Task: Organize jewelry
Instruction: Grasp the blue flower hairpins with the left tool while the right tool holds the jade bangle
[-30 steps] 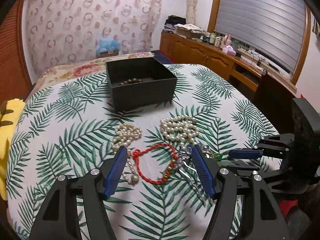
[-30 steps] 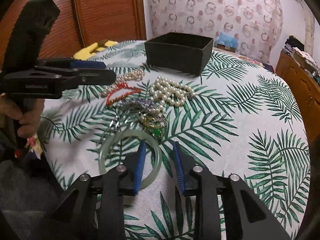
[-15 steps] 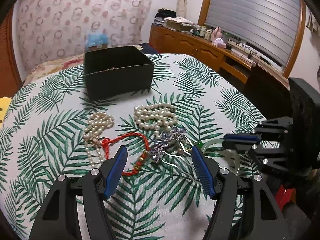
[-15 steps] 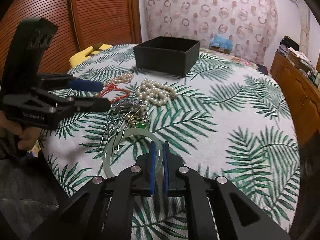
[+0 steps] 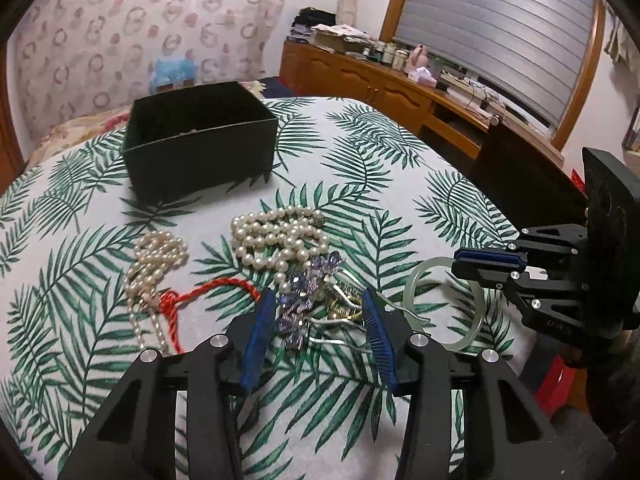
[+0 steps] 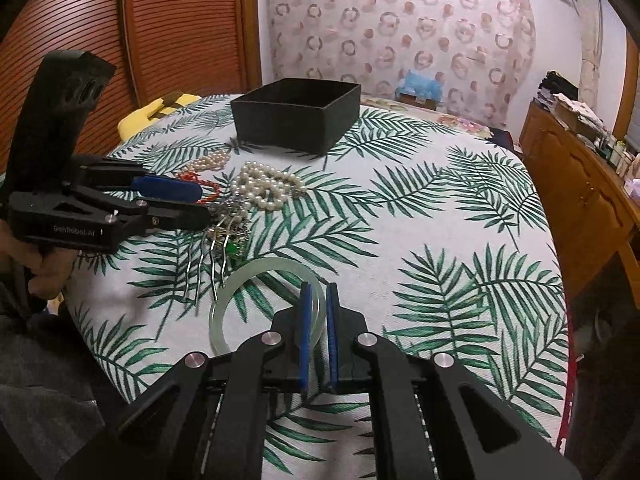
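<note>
The right gripper (image 6: 318, 304) is clamped on the near rim of the pale green jade bangle (image 6: 240, 292), which lies on the palm-leaf worktop (image 6: 440, 200). The left gripper (image 5: 320, 316) is spread wide, its fingers either side of a purple crystal hair comb (image 5: 304, 296). Beyond lie a red cord bracelet (image 5: 208, 292), two pearl strands (image 5: 280, 236) and, farther off, the black box (image 5: 200, 140)

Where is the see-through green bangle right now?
The bangle sits on the leafy tablecloth, its near rim pinched by the right gripper. In the right wrist view it lies just right of the silver hairpins.
</note>
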Available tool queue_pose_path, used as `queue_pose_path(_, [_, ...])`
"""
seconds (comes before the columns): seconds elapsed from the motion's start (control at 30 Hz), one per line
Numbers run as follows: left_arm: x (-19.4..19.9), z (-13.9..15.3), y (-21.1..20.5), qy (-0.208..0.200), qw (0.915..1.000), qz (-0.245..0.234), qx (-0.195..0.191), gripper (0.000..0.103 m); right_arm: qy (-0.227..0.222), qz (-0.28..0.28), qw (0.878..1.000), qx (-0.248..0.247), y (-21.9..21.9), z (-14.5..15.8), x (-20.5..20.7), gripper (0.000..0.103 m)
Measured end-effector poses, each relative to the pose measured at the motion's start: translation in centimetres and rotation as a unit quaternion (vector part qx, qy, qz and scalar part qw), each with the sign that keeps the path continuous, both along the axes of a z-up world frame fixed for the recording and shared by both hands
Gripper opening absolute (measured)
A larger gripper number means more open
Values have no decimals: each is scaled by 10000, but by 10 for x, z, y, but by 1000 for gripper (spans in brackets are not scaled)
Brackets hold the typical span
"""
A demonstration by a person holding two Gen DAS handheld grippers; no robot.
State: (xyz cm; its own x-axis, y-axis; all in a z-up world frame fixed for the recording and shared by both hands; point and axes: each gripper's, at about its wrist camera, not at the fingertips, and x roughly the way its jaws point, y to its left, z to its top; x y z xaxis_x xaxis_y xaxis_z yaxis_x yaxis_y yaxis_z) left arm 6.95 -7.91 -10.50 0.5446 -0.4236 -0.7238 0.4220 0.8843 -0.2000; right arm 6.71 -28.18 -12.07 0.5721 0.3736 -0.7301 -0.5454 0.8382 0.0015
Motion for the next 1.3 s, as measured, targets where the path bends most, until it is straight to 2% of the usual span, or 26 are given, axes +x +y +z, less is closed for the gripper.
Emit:
queue_pose_path(0.23, [14, -4, 3, 136, 9998, 10, -130, 27, 25, -228, 9997, -8, -13, -4, 7, 8])
queue_pose_path(0.33, [17, -4, 5, 182, 9996, -20, -205, 27, 58, -260, 9996, 4, -14, -6, 10, 8])
queue_pose_path(0.53, [16, -9, 6, 264, 9996, -57, -40, 27, 93, -284, 9996, 27, -15, -9, 12, 8])
queue_pose_path(0.63, [17, -12, 10, 327, 9993, -56, -197, 27, 117, -297, 9995, 50, -14, -10, 14, 8])
queue_pose_path(0.7, [18, -13, 9, 337, 9994, -52, -114, 24, 143, -300, 9994, 62, -13, -11, 15, 8])
queue_pose_path(0.83, [15, -13, 7, 275, 9996, -66, -60, 19, 183, -305, 9993, 65, -12, -15, 16, 9])
queue_pose_path(1.17, [3, 6, 15, -94, 9999, 85, -96, 19, 207, -285, 9993, 83, -9, -16, 19, 11])
queue_pose_path(1.3, [1, 16, 20, -269, 9994, 211, -94, 19, 171, -194, 9997, 46, -5, -15, 20, 8])
